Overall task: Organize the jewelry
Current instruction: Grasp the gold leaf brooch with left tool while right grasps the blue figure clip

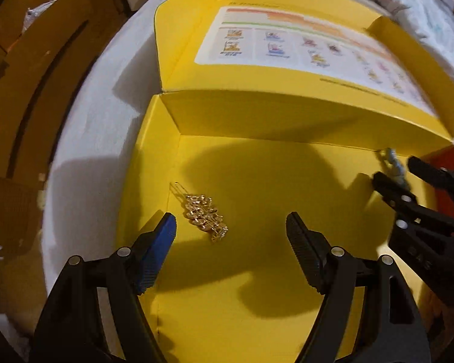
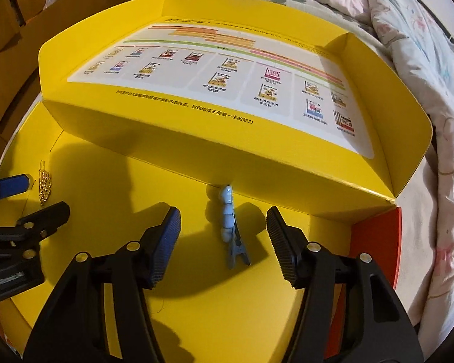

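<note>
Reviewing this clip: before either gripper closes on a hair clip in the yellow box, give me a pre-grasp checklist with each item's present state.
1. Blue hair clip lies between the right gripper fingers: ok.
2. Right pads clear of the clip, a gap on both sides: ok, jaws open.
3. Gold hair clip lies between the left gripper fingers: ok, though nearer the blue-padded one.
4. Left jaws empty and open: ok.
5. Both clips rest on the yellow box floor, far apart: ok.
6. Right fingertips low enough to grip: cannot tell.
</note>
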The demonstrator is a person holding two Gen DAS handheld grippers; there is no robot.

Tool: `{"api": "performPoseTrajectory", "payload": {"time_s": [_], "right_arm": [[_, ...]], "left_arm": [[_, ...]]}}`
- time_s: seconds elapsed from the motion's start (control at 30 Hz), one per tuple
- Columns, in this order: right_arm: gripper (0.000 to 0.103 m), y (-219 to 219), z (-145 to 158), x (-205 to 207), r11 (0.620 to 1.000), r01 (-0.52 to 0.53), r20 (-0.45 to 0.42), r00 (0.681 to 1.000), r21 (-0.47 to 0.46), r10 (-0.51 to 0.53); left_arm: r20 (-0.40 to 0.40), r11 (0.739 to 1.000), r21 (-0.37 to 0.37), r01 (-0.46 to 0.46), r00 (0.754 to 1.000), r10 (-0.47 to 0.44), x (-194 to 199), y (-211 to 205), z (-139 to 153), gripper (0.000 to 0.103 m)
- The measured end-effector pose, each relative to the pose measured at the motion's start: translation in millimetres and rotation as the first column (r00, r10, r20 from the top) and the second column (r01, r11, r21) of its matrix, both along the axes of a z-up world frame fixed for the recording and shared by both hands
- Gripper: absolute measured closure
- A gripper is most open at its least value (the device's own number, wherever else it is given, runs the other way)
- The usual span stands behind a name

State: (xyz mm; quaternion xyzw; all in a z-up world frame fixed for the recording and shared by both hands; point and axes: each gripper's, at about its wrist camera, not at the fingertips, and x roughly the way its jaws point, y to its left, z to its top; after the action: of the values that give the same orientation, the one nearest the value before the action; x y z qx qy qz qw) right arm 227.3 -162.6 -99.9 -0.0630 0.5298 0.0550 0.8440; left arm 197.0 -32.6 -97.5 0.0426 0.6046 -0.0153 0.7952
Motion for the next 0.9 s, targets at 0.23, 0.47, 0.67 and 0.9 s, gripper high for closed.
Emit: {"api": "performPoseTrajectory", "payload": {"time_s": [0.23, 0.47, 0.67, 0.9], "right_arm": [[0.062, -2.6, 1.7, -1.2, 1.000, -0.006, -0.013, 1.000, 0.024, 0.007], [0.077, -1.4, 2.3, -1.8, 0.999, -0.019, -0.023, 1.000, 0.045, 0.020], [0.085, -6.7, 2.8, -3.4, 0.998, -0.029, -0.023, 0.999, 0.060, 0.030], [0.090, -10.3, 3.2, -4.3, 0.997, -0.028, -0.031, 0.999, 0.076, 0.030]], "left_arm": [[-0.054, 0.999, -0.005, -0.040, 0.998, 0.040, 12.5, -2.8, -6.0, 0.029], [-0.113, 0.996, -0.052, -0.068, 0.992, 0.062, 31.6, -2.7, -8.9, 0.033], [-0.126, 0.993, -0.070, -0.091, 0.989, 0.081, 47.5, 3.7, -7.9, 0.048], [-0.118, 0.994, -0.058, -0.096, 0.989, 0.088, 54.3, 17.8, -3.9, 0.073]]}}
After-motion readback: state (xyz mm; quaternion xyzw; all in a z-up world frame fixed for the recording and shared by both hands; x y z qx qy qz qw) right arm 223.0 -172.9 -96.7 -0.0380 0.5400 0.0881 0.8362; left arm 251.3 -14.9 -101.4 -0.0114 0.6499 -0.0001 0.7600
